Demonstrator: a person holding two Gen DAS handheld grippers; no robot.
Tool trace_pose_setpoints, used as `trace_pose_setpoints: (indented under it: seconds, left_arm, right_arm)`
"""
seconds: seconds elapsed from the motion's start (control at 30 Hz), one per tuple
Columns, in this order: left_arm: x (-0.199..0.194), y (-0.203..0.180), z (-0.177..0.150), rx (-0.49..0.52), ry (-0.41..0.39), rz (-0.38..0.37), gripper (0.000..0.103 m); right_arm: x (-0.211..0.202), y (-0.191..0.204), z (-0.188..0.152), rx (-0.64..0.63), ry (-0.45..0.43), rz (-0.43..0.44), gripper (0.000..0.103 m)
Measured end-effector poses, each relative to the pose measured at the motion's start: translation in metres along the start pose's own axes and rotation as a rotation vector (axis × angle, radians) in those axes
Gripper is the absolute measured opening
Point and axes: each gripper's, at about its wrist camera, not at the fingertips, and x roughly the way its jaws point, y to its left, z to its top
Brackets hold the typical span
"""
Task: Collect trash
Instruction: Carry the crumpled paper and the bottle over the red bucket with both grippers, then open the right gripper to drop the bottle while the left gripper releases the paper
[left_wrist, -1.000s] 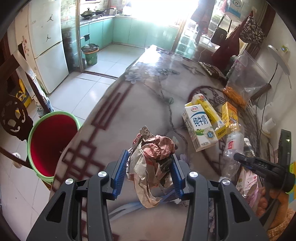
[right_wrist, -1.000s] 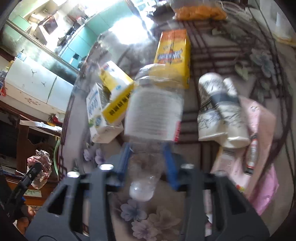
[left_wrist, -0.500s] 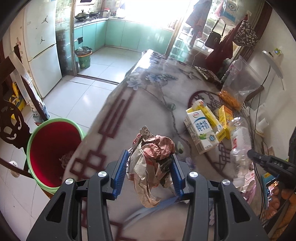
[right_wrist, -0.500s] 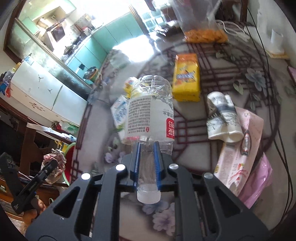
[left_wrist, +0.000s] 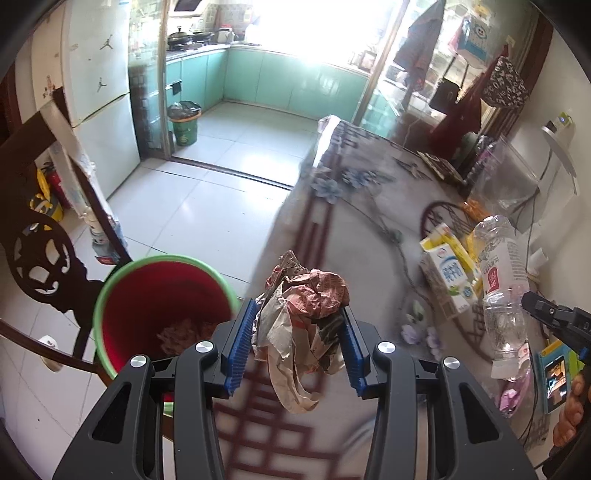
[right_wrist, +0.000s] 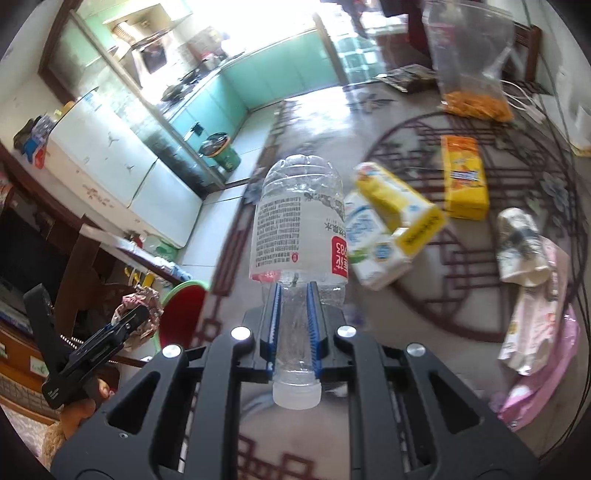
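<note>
Two grippers each carry one piece of trash above the patterned desk. Largest among the task's things is the red bin with a green rim, standing on the floor off the desk's left edge; some crumpled scraps lie in its bottom, and the near part of it is hidden behind the left gripper's frame. The left gripper has its blue fingers set fairly wide and pressed against both sides of a crumpled paper wad, which bulges above them and hangs down below, just right of the bin's rim. The right gripper has its fingers drawn close together, squeezing the neck end of a clear plastic bottle, cap toward the camera and base pointing far. On the desk beyond the bottle lie a white-and-blue milk carton touching a yellow carton, blurred so the print cannot be read, then a yellow box and, to the right, crushed paper cups on a pink wrapper whose far edge is cut off.
</note>
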Motion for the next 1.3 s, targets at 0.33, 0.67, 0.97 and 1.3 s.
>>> trace_pose_setpoints:
  seconds: [0.33, 0.67, 0.97, 1.3]
  left_arm:
    - [-0.006, 0.074, 0.0, -0.093, -0.006, 0.065, 0.041]
    - [0.002, 0.128, -0.009, -0.183, 0.025, 0.138, 0.041]
    - [0.017, 0.154, -0.008, -0.211, 0.055, 0.173, 0.041]
    - [0.03, 0.171, -0.003, -0.24, 0.081, 0.194, 0.041]
  right_arm:
    - [0.031, 0.087, -0.004, -0.132, 0.044, 0.079, 0.014]
    - [0.077, 0.165, -0.016, -0.265, 0.146, 0.174, 0.014]
    - [0.115, 0.213, -0.027, -0.366, 0.239, 0.215, 0.014]
    - [0.141, 0.23, -0.025, -0.379, 0.279, 0.246, 0.023]
